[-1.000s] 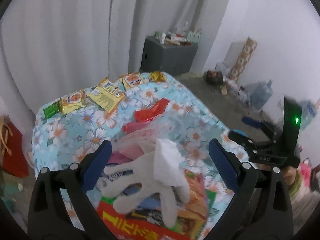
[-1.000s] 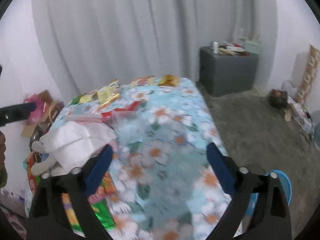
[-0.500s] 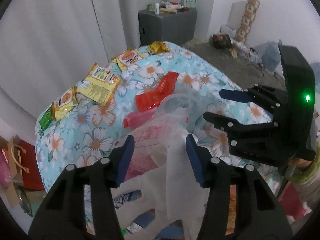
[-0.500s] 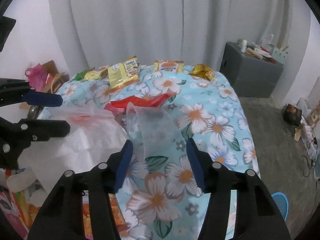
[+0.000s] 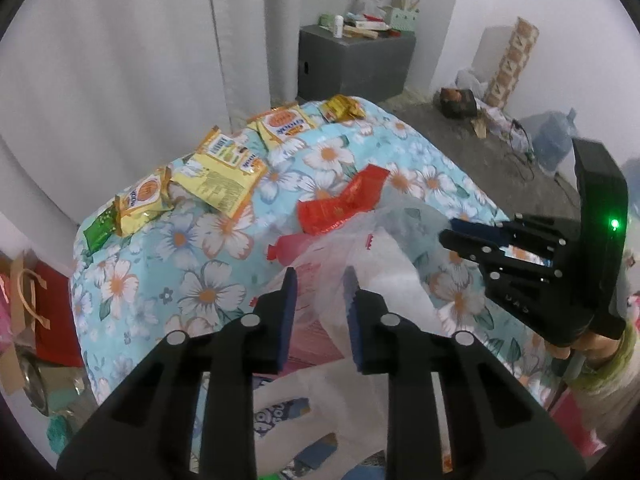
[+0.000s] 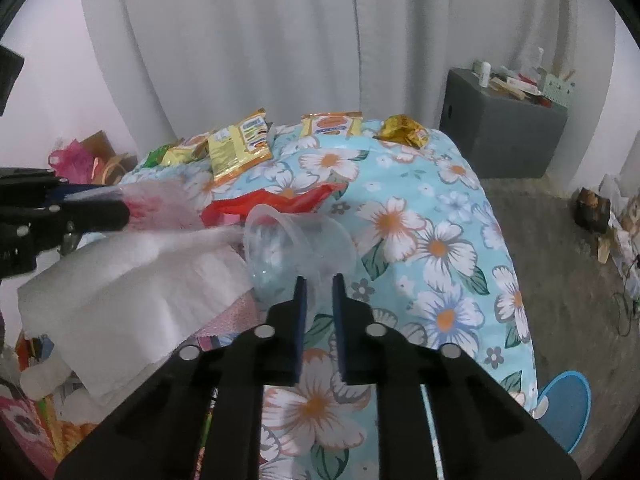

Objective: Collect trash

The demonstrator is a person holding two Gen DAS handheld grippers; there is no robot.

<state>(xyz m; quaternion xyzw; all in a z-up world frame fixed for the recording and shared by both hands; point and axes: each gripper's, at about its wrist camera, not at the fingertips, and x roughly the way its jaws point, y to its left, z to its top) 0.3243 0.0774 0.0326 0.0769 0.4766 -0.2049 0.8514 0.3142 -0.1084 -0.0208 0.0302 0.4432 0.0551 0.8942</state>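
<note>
On the floral tablecloth (image 5: pixel 180 280) lies a thin plastic bag (image 5: pixel 320 256) with pink print. My left gripper (image 5: pixel 320 280) is closing, its pads pinching the bag's film; the same grip shows at the left gripper (image 6: pixel 120 204) in the right wrist view. My right gripper (image 6: pixel 319 284) is closing on clear, cup-shaped plastic (image 6: pixel 296 240); I cannot tell if that is part of the bag. A white tissue (image 6: pixel 128 292) lies between the two. Behind them are a red wrapper (image 5: pixel 344 204), yellow snack packets (image 5: pixel 224 176) and a gold wrapper (image 5: pixel 342 108).
A white glove (image 5: pixel 320 400) and printed packaging lie at the table's near edge. A grey cabinet (image 5: pixel 356 64) stands beyond the table by the curtain. Paper bags (image 5: pixel 32 300) sit on the floor at left, a blue bowl (image 6: pixel 564 408) at right.
Both grippers came forward and down over the table from wide open to nearly closed. The left one now pinches the printed bag, the right one the clear plastic.
</note>
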